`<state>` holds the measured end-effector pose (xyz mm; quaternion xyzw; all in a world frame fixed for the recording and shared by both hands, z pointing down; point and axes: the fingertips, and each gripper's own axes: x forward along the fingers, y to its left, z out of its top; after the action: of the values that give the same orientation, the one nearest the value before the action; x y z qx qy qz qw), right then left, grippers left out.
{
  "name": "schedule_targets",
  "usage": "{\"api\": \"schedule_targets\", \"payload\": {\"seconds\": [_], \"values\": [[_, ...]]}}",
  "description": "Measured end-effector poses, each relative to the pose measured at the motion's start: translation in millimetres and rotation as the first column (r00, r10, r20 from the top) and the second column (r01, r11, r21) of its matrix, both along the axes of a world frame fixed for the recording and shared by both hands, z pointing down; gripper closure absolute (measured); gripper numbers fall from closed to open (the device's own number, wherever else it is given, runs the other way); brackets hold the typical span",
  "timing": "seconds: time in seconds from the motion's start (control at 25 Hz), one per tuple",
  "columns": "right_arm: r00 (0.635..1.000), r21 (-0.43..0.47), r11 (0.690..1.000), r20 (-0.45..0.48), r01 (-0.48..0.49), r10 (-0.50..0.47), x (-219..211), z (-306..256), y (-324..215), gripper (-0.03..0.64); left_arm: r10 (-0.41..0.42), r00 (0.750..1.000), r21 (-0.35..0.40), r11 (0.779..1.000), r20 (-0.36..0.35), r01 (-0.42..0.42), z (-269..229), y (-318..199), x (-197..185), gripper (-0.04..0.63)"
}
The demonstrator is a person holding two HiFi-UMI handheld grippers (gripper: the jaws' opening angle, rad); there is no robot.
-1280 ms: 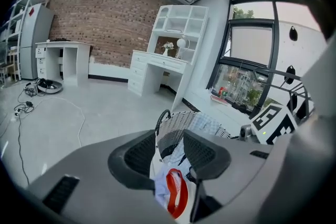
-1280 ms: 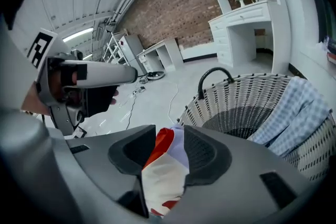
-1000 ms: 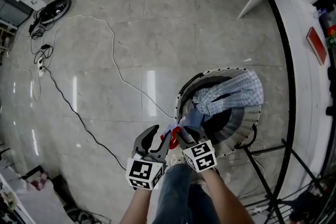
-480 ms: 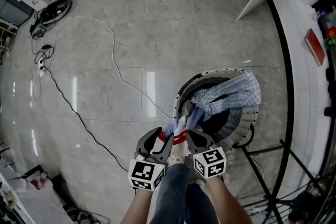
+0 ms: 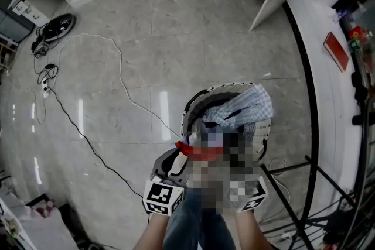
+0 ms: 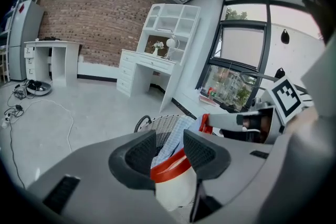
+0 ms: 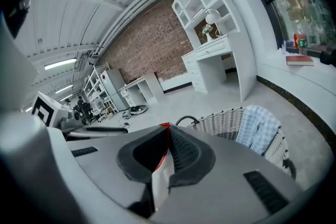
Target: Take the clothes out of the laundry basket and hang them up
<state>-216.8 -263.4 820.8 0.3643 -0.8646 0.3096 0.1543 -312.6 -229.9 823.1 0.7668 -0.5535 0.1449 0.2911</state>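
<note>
We look steeply down on a glossy grey tiled floor (image 5: 135, 26), where a round white woven laundry basket (image 5: 188, 108) stands just ahead of the person's legs. A blue-and-white checked cloth (image 5: 249, 103) is draped over the basket's far rim.

The task's thing at this moment is a white garment with a red band of trim (image 5: 202, 151). It is lifted out over the basket's near rim and stretched between the two grippers.

The right gripper (image 7: 167, 152) has its jaws clenched flat on a thin edge of that garment (image 7: 159, 176). The red trim shows right at the tips.

The left gripper (image 6: 170, 147) has its jaws standing wide apart. The red band (image 6: 170, 165) runs through the gap between them, with white cloth hanging below it. We see no pinch there, so we judge this side to be released.

The relation that matters is the line of the band. Its long axis runs across the person's front, from the right jaws on one side straight through the left jaws' gap on the other. The rest of the garment trails forward toward the basket.

We judge the left gripper needs no reach, only to close where it is.
</note>
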Motion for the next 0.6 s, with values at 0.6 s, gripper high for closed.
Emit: {"api": "schedule_targets", "payload": {"seconds": [0.6], "values": [[0.986, 0.192, 0.969, 0.092, -0.156, 0.141, 88.4, -218.3, -10.8, 0.607, 0.143, 0.990, 0.069, 0.988, -0.012, -0.142, -123.1, 8.3, 82.9, 0.425]]}}
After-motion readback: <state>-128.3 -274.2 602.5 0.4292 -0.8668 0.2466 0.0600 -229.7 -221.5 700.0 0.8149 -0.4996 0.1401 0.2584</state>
